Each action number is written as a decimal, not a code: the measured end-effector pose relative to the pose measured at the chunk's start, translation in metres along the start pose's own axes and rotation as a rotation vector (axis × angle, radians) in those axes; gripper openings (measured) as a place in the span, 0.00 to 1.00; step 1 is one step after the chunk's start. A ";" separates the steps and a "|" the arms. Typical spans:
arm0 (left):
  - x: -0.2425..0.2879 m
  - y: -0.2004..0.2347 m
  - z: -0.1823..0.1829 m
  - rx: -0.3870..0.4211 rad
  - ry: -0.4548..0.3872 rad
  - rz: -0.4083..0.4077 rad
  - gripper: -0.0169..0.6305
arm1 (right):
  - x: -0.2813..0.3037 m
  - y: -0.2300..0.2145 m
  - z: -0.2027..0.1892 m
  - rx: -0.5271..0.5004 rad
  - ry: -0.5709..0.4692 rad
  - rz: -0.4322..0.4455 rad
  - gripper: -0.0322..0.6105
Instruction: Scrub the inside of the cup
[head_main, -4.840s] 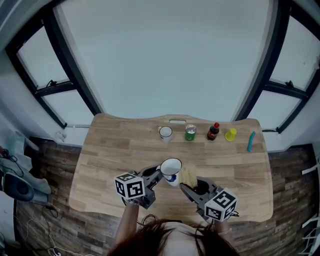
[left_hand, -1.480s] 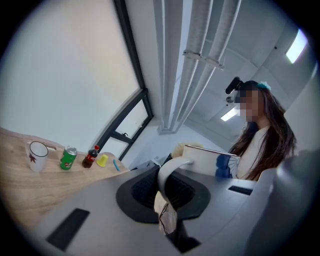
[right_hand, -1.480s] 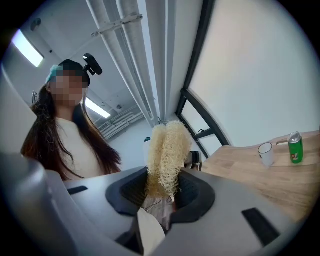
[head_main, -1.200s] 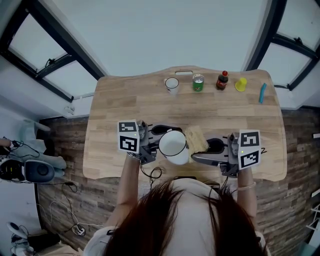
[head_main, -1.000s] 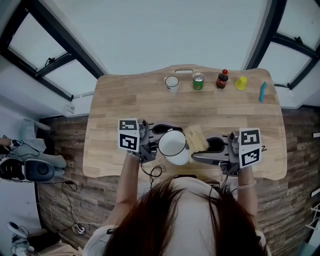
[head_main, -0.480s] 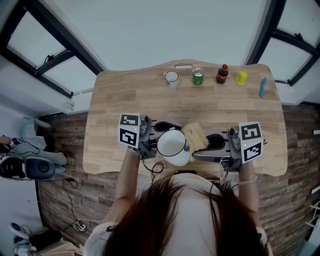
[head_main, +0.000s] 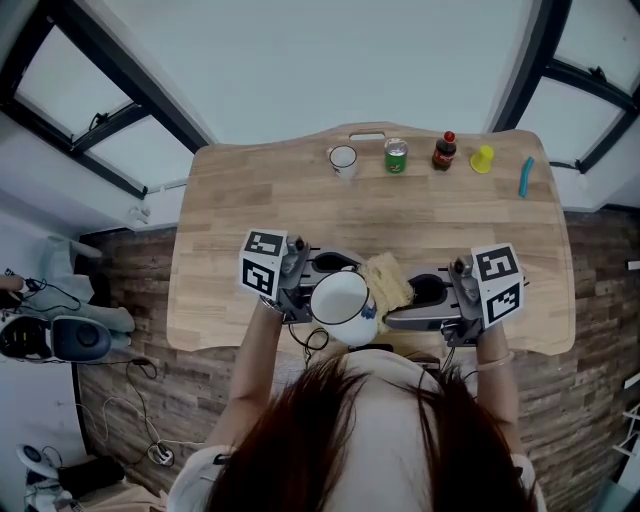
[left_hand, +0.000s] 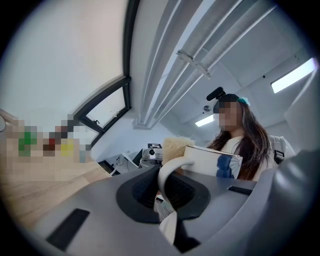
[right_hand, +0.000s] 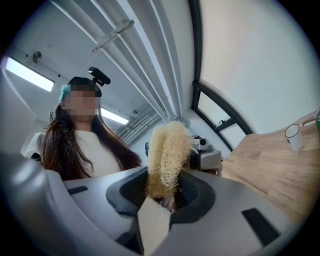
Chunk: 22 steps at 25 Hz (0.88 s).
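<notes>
— What's changed?

— In the last half-second the cup (head_main: 340, 298) has drifted slightly toward the person. The table's (head_main: 250, 200) near edge lies below it, and the left gripper (left_hand: 167, 190) is clamped on its handle.

— And the loofah (right_hand: 167, 155)?

— It's pinched in the right gripper (right_hand: 167, 192), just right of the cup's rim, edging closer but not inside. I'd say scrubbing hasn't started; it still has to enter the mouth.

A wooden table (head_main: 250, 200) lies under the left gripper (head_main: 314, 287) and right gripper (head_main: 395, 306). Beyond them, a white wall (head_main: 330, 60) stands between black-framed windows (head_main: 70, 85). Plank floor (head_main: 120, 300) surrounds the table.
</notes>
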<state>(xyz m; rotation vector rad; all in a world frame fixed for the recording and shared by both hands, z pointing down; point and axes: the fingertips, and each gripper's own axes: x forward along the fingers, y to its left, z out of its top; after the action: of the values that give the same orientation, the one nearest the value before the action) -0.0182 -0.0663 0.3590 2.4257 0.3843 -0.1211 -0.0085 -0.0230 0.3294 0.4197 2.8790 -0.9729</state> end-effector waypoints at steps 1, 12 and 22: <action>0.001 0.000 0.000 -0.003 0.000 -0.006 0.06 | 0.000 0.000 0.000 0.002 0.000 0.006 0.25; 0.008 -0.004 -0.003 -0.041 -0.006 -0.057 0.06 | -0.001 0.003 0.000 0.014 -0.015 0.050 0.25; 0.011 -0.007 -0.003 -0.061 -0.014 -0.084 0.06 | -0.001 0.004 0.001 0.029 -0.017 0.078 0.25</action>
<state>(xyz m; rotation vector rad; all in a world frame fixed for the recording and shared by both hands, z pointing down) -0.0101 -0.0564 0.3549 2.3481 0.4766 -0.1610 -0.0070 -0.0210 0.3264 0.5195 2.8128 -1.0018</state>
